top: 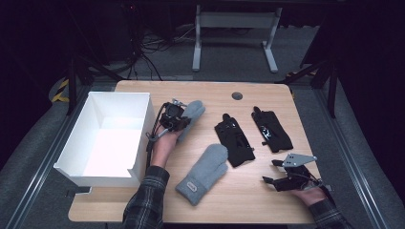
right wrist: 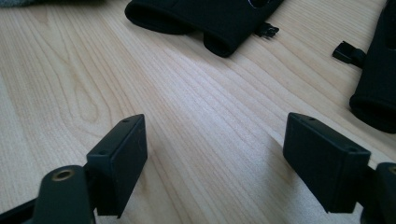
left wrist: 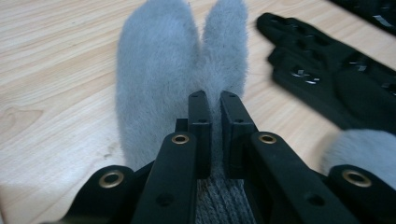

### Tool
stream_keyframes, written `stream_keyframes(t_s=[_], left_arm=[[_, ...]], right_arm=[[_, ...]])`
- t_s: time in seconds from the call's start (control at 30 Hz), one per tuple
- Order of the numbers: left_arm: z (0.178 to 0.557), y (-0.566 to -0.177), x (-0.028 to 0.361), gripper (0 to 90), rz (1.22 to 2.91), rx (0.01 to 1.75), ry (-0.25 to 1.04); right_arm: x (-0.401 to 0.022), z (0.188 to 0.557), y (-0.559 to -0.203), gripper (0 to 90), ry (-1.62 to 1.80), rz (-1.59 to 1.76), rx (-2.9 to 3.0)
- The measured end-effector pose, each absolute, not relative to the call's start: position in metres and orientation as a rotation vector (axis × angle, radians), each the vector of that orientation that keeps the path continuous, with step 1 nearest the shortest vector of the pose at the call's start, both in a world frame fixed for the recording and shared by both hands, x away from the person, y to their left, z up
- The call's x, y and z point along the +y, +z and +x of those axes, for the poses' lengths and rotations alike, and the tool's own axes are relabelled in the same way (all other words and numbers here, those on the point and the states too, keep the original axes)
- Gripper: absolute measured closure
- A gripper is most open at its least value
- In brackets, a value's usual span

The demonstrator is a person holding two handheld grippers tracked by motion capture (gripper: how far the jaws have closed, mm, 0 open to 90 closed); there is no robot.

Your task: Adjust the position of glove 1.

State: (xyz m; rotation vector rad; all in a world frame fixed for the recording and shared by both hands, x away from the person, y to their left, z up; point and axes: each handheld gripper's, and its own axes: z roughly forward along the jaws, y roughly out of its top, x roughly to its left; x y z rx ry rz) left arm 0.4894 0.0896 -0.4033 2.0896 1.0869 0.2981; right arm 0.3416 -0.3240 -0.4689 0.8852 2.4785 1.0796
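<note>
While our left claw [left wrist: 213,100] pinched only the cuff of the grey mitten [top: 192,113] beside the box [top: 138,138], we feared it slipping free; our right claw [right wrist: 212,163] stood apart over the worktop [top: 229,191].

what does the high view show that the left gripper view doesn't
The high view alone takes in the white box at the table's left, the right gripper with jaws open over bare wood near the right edge, the second black glove, and all of the second grey mitten lying flat. The left gripper view alone gives the close grip: jaws nearly together, pinching the knitted cuff of the held grey mitten. Both share that mitten, the left gripper shut on it, one black glove and the wooden table.
</note>
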Motion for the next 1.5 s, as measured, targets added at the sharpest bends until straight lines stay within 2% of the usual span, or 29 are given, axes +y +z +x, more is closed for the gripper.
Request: stream_keyframes(t_s=[0.67,1.5], left_arm=[[0.426,-0.373,0.085,85.4,2.038,0.959,0.191],[0.344,-0.377,0.088,85.4,2.056,0.876,0.161]], right_arm=[[-0.324,0.342,-0.469,22.5,1.082,0.885,2.478],[-0.324,0.342,-0.469,22.5,1.079,0.888,2.474]])
